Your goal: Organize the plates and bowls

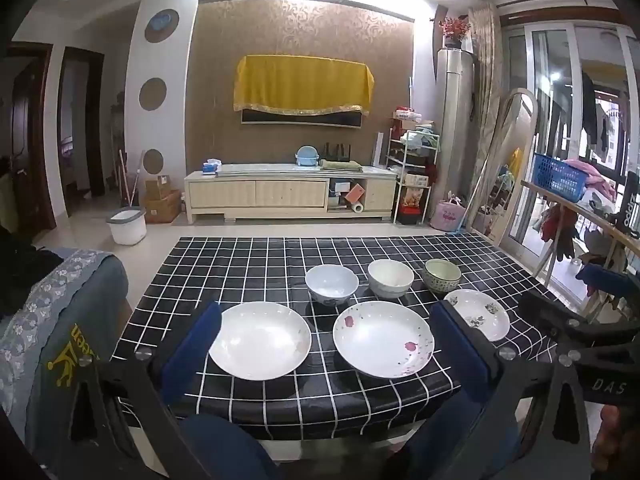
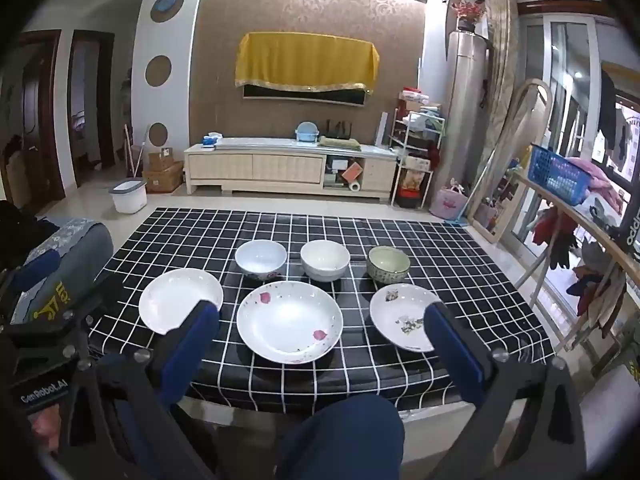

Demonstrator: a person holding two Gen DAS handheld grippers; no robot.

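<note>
Three plates lie in a front row on the black checked tablecloth (image 1: 248, 264): a plain white plate (image 1: 260, 340) (image 2: 180, 300) at left, a rose-petal plate (image 1: 383, 338) (image 2: 289, 320) in the middle, a smaller flowered plate (image 1: 478, 312) (image 2: 402, 320) at right. Behind them stand three bowls: a pale blue bowl (image 1: 331, 283) (image 2: 260, 259), a white bowl (image 1: 390, 278) (image 2: 325, 260), a green patterned bowl (image 1: 442, 275) (image 2: 389, 265). My left gripper (image 1: 328, 344) is open and empty above the near table edge. My right gripper (image 2: 320, 336) is open and empty there too.
A grey cushioned seat (image 1: 60, 320) is at the table's left. A wooden rack with a blue basket (image 1: 558, 176) and hanging clothes stands at right. A TV cabinet (image 1: 288, 192) and a white bucket (image 1: 126, 226) are on the floor beyond.
</note>
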